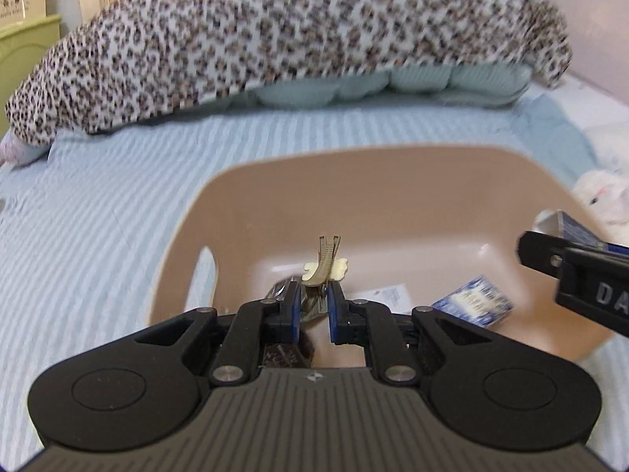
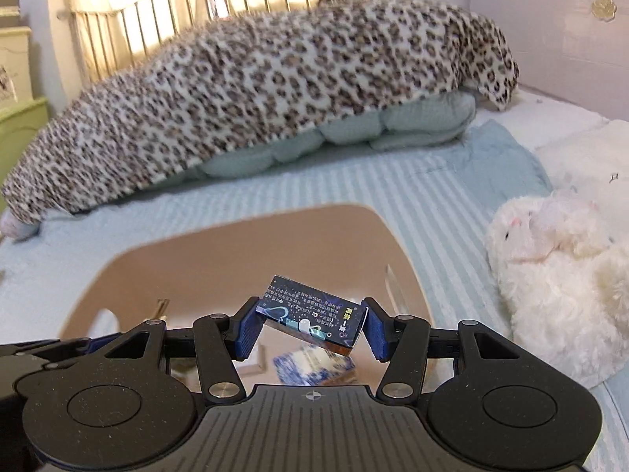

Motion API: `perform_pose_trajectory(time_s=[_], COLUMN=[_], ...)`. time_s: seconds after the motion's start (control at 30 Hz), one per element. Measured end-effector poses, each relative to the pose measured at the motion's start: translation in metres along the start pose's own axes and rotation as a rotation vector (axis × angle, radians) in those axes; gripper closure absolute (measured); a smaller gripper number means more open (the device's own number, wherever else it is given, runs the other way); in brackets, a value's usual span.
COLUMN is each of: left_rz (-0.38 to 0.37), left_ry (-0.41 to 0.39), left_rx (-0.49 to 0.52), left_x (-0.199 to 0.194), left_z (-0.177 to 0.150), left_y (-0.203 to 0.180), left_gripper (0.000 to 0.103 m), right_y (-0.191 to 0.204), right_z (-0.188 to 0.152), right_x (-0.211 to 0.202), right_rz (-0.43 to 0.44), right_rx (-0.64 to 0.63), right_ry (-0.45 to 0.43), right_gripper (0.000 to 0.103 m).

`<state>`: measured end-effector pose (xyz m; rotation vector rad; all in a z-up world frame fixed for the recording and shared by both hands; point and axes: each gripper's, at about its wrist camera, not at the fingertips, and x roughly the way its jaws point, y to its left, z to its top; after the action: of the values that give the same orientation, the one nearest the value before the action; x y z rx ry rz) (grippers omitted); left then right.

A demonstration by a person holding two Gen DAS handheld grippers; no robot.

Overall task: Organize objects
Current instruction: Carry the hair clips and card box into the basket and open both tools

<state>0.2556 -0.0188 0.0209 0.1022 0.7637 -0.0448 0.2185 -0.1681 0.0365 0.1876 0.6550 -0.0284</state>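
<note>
Tan basin (image 1: 393,181) on striped bed cover (image 1: 98,216); blue packet (image 1: 473,306) inside. Right gripper (image 2: 310,324) half open, pads clamping dark box (image 2: 310,314) above basin. Left gripper (image 1: 314,301) nearly closed, pinching hair clip (image 1: 324,269), tip upright past fingers

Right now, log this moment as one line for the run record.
left gripper: shut on hair clip | right gripper: shut on dark box | both over tan bin | blue-white packet in bin

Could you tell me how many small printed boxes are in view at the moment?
2. One dark box is clamped in the right gripper above the bin; a blue-and-white box lies inside the bin. More may be hidden behind the grippers.
</note>
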Motion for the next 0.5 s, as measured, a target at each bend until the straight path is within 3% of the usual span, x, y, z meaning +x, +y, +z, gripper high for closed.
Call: perform_pose_trajectory(time_s=[0.13, 0.3, 0.37, 0.43, 0.5], left_rz=[0.03, -0.001, -0.004, 0.01, 0.025], left_ry=[0.061, 0.101, 0.092, 0.049, 0.023], left_rx=[0.012, -0.012, -0.028, -0.038, -0.027], left_x=[0.019, 0.014, 0.004, -0.011, -0.026], left_z=[-0.005, -0.004, -0.001, 0.002, 0.004], left_y=[0.001, 0.008, 0.011, 0.014, 0.016], left_gripper=[0.088, 0.083, 0.039, 0.022, 0.019], right_y=[0.005, 0.009, 0.008, 0.007, 0.005], right_z=[-0.005, -0.004, -0.002, 0.001, 0.003], right_x=[0.016, 0.009, -0.001, -0.012, -0.025], right_rz=[-0.03, -0.025, -0.019, -0.014, -0.015], right_rx=[-0.045, -0.07, -0.073, -0.087, -0.11], right_ry=[0.047, 0.046, 0.033, 0.024, 0.016], right_gripper=[0.051, 0.036, 0.029, 0.02, 0.014])
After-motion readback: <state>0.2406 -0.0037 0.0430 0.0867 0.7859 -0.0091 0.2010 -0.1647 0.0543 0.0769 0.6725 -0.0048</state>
